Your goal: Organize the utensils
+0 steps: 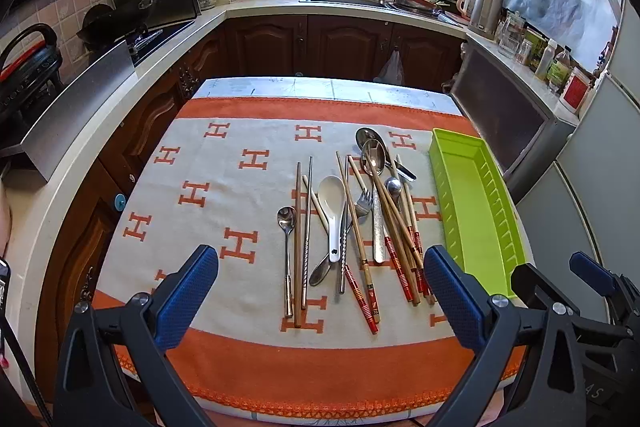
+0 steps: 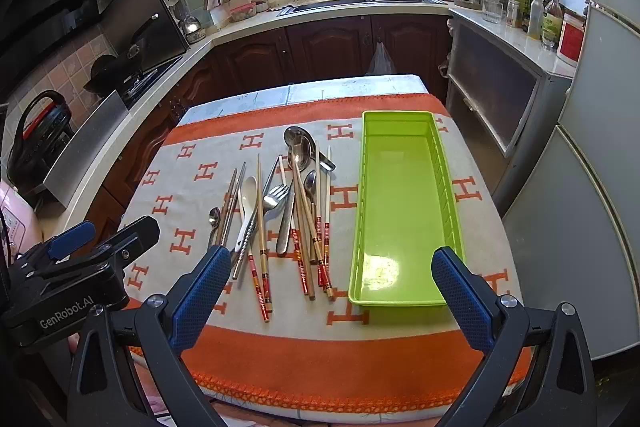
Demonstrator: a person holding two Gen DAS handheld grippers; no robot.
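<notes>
Where counters ring it, orange-bordered cloth (image 2: 328, 351) covers the table.

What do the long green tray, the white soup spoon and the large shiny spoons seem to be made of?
Long green tray: probably moulded plastic, glossy; uniform lime colour, thin ribbed wall, window glare on its floor.
White soup spoon: ceramic or melamine, cannot tell which; smooth, opaque, thick-walled.
Large shiny spoons: likely polished stainless steel; mirror-like reflections in the bowls.
</notes>
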